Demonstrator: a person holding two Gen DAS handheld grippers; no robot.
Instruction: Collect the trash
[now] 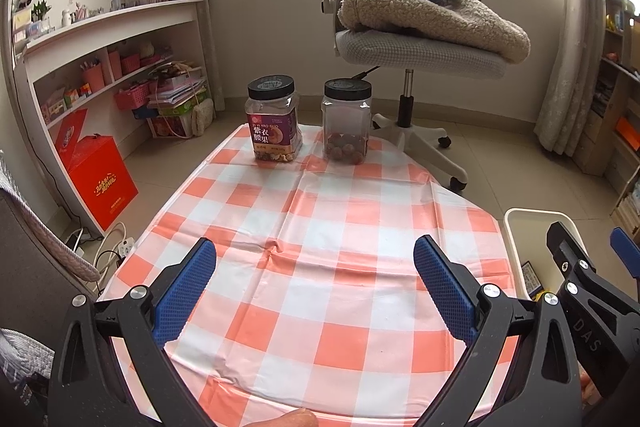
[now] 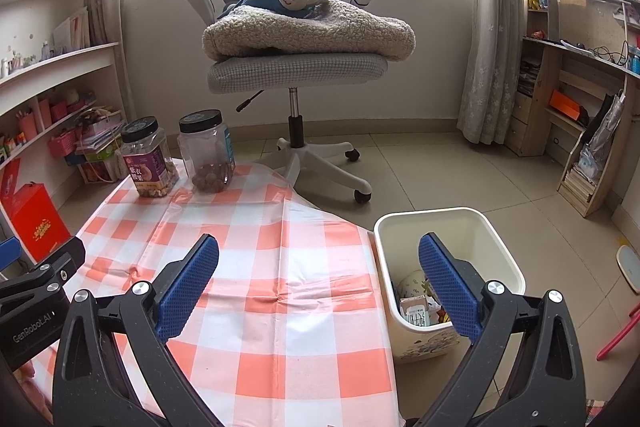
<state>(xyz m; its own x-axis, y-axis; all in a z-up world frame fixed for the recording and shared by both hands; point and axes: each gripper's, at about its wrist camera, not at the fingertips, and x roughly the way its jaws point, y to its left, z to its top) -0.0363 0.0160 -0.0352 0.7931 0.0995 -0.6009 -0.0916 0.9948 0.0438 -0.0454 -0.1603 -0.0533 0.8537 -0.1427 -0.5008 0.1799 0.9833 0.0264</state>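
Observation:
A cream waste bin (image 2: 452,227) stands on the floor beside the table's right edge, with cartons and wrappers (image 2: 418,307) inside. The same bin (image 1: 520,223) shows at the right of the left wrist view. My left gripper (image 1: 316,255) hovers open over the orange-and-white checked tablecloth (image 1: 312,219), nothing between its blue pads. My right gripper (image 2: 320,255) is open too, its left finger above the cloth (image 2: 260,267), its right finger (image 2: 448,287) above the bin. It also appears in the left wrist view, as the right gripper (image 1: 592,259). No loose trash shows on the cloth.
Two black-lidded clear jars stand at the table's far end: a labelled nut jar (image 1: 274,119) and one holding round brown fruit (image 1: 346,123). Behind is an office chair (image 2: 296,67) with a fleece blanket and plush monkey. Shelves line both walls; a red box (image 1: 100,175) sits left.

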